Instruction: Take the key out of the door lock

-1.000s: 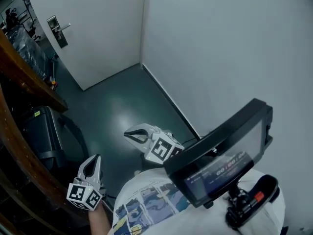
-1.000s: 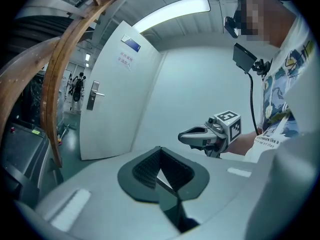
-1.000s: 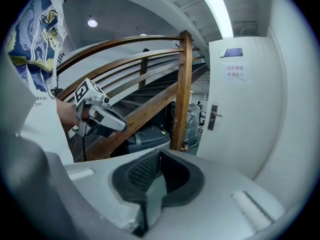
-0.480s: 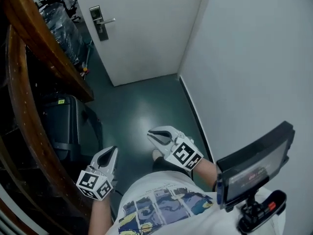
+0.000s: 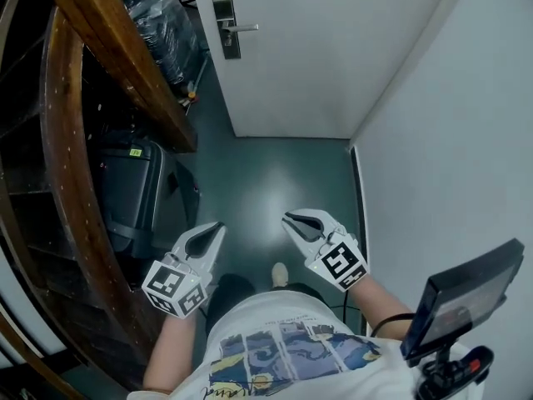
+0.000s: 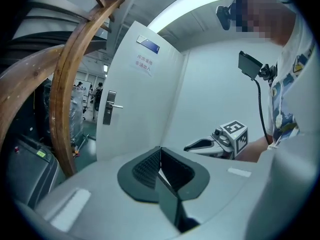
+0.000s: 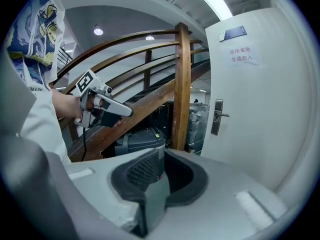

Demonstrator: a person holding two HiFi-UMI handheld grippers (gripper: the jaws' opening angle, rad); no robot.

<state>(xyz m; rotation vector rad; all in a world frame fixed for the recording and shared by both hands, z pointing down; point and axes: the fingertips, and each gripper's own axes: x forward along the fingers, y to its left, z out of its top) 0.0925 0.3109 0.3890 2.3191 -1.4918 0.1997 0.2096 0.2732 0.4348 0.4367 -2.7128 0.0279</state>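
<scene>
The white door (image 5: 325,48) stands ahead at the end of a narrow passage. Its metal lock plate with lever handle (image 5: 225,27) is on the door's left side, also seen small in the left gripper view (image 6: 108,107) and the right gripper view (image 7: 216,117). No key can be made out at this distance. My left gripper (image 5: 218,227) and right gripper (image 5: 287,217) are held side by side over the green floor, far short of the door. Both are shut with nothing between the jaws. Each shows in the other's view: the right gripper (image 6: 192,146), the left gripper (image 7: 125,111).
A curved wooden stair rail (image 5: 67,140) and its beam (image 5: 125,57) run along the left. A dark suitcase (image 5: 125,194) stands beneath them. A pale wall (image 5: 466,123) closes the right side. A screen on a mount (image 5: 466,298) juts out at lower right.
The view has swung so the door now sits straight ahead and nearer. Both grippers have travelled along the passage toward it, now level with each other. Their jaws stayed shut.
</scene>
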